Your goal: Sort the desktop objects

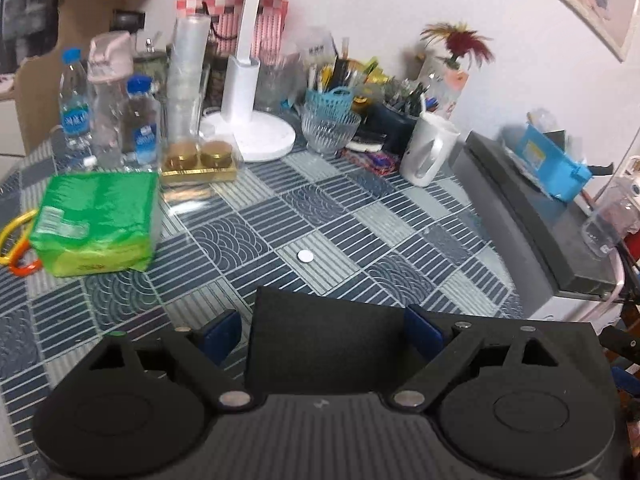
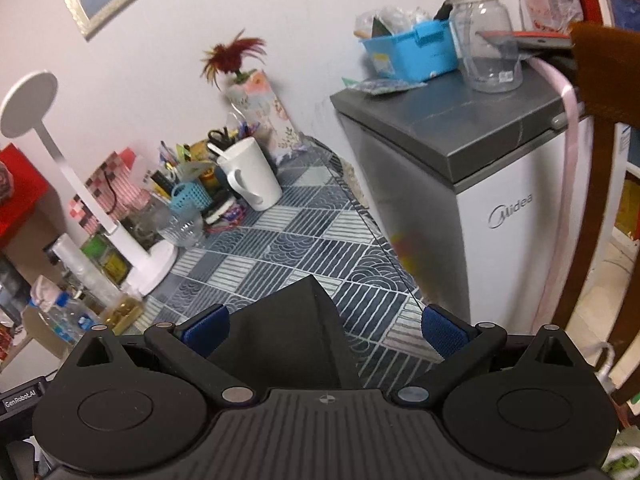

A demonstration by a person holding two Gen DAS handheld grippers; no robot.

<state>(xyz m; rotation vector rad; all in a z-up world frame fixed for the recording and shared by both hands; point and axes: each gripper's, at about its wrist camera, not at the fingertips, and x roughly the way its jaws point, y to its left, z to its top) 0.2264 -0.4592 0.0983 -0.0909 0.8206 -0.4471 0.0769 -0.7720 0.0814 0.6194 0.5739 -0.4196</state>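
A: Where do the two grippers stand?

B: The left gripper (image 1: 322,334) has its jaws wide apart with a black pyramid-shaped block (image 1: 324,340) sitting between the blue pads (image 1: 222,336); whether the pads touch it is hard to tell. The right gripper (image 2: 324,330) looks the same: jaws apart, a dark block (image 2: 296,332) between them, nothing clamped.

A: And the things to be sorted?

B: A green packet (image 1: 96,220) lies on the left of the patterned table (image 1: 360,216), touching some coloured rings (image 1: 18,248) at the edge. A small coin (image 1: 305,256) lies alone in the middle, just ahead of the left gripper. Bottles (image 1: 76,104), a gold box (image 1: 200,160), a lamp (image 1: 244,92), a glass bowl (image 1: 330,128) and a white mug (image 1: 430,148) line the back.

A: Which one is in hand?

B: The pictures do not settle it. The coin is nearest the left gripper, so it is a fair guess.

A: How would a person do that well?

B: A flat coin gives little to grip. It would pay to come down straight, straddle it evenly, and close slowly so it does not skid across the glossy cloth.
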